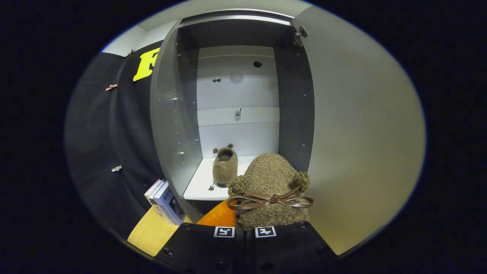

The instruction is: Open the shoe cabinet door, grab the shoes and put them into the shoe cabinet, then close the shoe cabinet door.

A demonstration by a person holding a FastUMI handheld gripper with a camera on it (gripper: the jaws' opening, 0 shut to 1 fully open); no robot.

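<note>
A fuzzy brown slipper [271, 182] with a brown bow and two pompoms is held right in front of the gripper [245, 228], whose fingers are shut on its heel end. It hangs at the cabinet's opening, toe toward the inside. A matching slipper [225, 166] stands on the white bottom shelf [199, 188] of the open shoe cabinet, further in and to the left. The cabinet door [361, 129] is swung open on the right, its hinge [300, 36] showing at the top.
The cabinet's grey left side panel [171, 125] stands between the shelf and the black cloth wall. Books [165, 201] lean on a wooden surface [152, 232] left of the cabinet. An orange surface [218, 217] lies below the shelf edge.
</note>
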